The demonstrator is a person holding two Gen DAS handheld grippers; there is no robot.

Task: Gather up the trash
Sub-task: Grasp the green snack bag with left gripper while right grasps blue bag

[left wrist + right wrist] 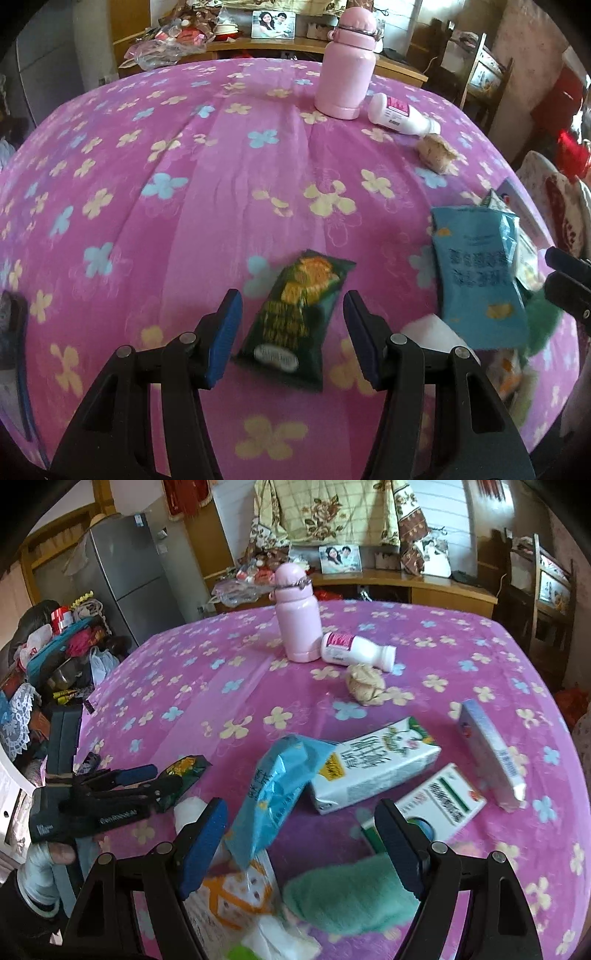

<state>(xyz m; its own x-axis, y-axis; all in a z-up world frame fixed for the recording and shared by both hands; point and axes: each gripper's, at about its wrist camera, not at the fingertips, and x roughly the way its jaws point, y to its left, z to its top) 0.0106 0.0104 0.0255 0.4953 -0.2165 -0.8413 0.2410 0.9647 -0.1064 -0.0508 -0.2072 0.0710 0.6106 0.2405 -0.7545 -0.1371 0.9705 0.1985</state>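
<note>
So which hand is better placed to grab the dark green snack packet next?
Left. The left gripper is open with the dark green snack packet lying between its fingers. The right gripper, also open, is over the blue snack bag instead.

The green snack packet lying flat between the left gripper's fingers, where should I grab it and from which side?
Grip the green snack packet across its narrow middle, coming down from above. It lies flat, lengthwise between the open left gripper fingers, with its long edges facing the pads.

A dark green snack wrapper lies flat on the cloth beside a crumpled blue packet.
</note>
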